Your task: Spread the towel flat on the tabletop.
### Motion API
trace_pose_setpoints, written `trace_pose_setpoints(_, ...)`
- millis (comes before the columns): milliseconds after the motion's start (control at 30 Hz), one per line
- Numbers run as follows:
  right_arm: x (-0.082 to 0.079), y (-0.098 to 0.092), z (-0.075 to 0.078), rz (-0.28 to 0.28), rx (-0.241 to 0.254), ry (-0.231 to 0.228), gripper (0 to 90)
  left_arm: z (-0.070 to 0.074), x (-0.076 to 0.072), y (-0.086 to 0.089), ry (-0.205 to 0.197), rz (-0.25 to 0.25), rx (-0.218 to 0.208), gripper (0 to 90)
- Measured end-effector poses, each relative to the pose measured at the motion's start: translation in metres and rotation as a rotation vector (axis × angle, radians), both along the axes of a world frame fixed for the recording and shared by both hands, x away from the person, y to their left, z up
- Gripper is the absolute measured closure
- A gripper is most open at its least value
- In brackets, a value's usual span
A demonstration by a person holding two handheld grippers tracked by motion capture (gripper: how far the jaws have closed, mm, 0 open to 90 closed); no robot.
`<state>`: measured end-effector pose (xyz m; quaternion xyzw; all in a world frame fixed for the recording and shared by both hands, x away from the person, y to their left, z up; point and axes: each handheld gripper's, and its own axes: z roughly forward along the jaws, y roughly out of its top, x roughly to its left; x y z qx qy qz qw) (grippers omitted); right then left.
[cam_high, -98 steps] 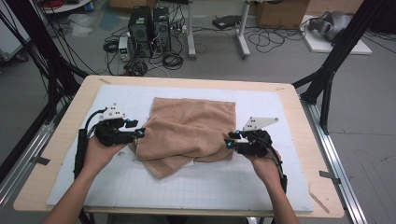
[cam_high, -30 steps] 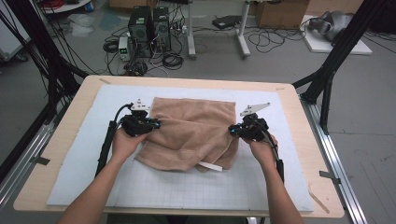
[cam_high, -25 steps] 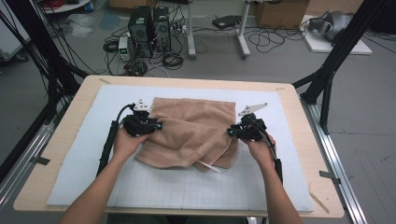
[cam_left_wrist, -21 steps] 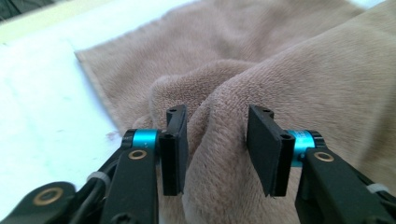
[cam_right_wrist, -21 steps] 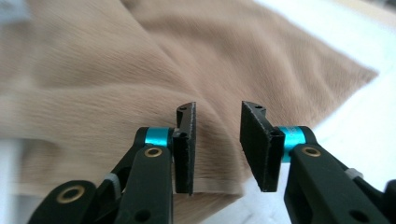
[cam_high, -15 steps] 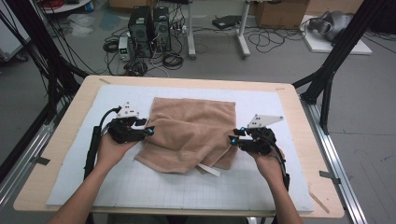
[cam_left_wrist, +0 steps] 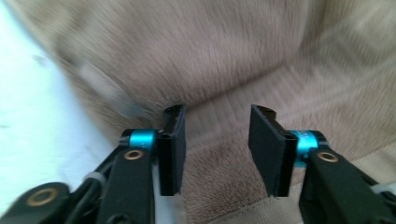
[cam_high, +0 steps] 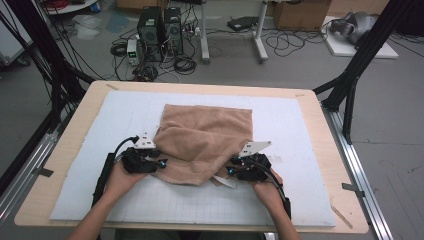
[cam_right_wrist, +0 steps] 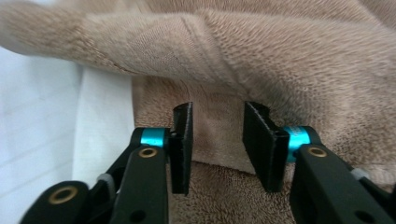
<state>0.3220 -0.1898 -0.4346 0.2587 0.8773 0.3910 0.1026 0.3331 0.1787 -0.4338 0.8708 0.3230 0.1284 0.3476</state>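
A tan towel (cam_high: pixel 205 137) lies loosely folded on the white gridded mat (cam_high: pixel 290 150), its upper layer rumpled over the lower one. My left gripper (cam_high: pixel 162 164) rests at the towel's near left corner; its jaws opened and have just closed a little. They stand apart over the towel's pile (cam_left_wrist: pixel 215 84) and press on nothing. My right gripper (cam_high: pixel 230 170) is at the near right corner. Its jaws have just been opening and stand open over a flat hem (cam_right_wrist: pixel 215 126) under a fold. A white label (cam_high: pixel 225 181) pokes out beside it.
The mat covers a wooden table (cam_high: pixel 75 135) with bare mat in front of the towel and on both sides. Black frame posts (cam_high: pixel 350 85) rise at the table's far corners. Computers and cables (cam_high: pixel 160 35) sit on the floor beyond.
Both hands have drawn back from the towel's middle to its near corners and sunk lower. Both grippers, shut a second ago, have opened and let go of the cloth.
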Motion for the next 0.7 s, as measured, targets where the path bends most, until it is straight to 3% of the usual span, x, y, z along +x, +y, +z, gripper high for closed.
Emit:
trace_pose_setpoints(100, 0.001, 0.001, -0.004, -0.001, -0.002, 0.008, 73.5, -0.003, 0.0, -0.001, -0.017, 0.005, -0.003, 62.5)
trace_pose_setpoints(133, 0.001, 0.001, -0.004, 0.002, -0.005, 0.023, 76.5, -0.003, -0.001, -0.002, -0.026, 0.004, -0.008, 66.3)
trace_pose_setpoints(200, 0.001, 0.002, -0.005, 0.015, -0.014, 0.01, 81.3, -0.004, -0.004, -0.004, -0.031, -0.009, -0.011, 78.0)
trace_pose_setpoints(267, 0.002, 0.002, -0.005, 0.023, -0.015, 0.012, 85.4, -0.004, -0.007, -0.006, -0.043, -0.012, -0.006, 83.5)
trace_pose_setpoints(467, 0.0, -0.003, 0.0, 0.044, -0.013, 0.013, 87.6, 0.001, -0.01, -0.003, -0.029, -0.016, -0.024, 85.9)
trace_pose_setpoints(700, -0.01, -0.023, 0.02, 0.071, 0.031, 0.003, 87.7, 0.021, -0.037, 0.006, -0.089, -0.04, -0.068, 86.0)
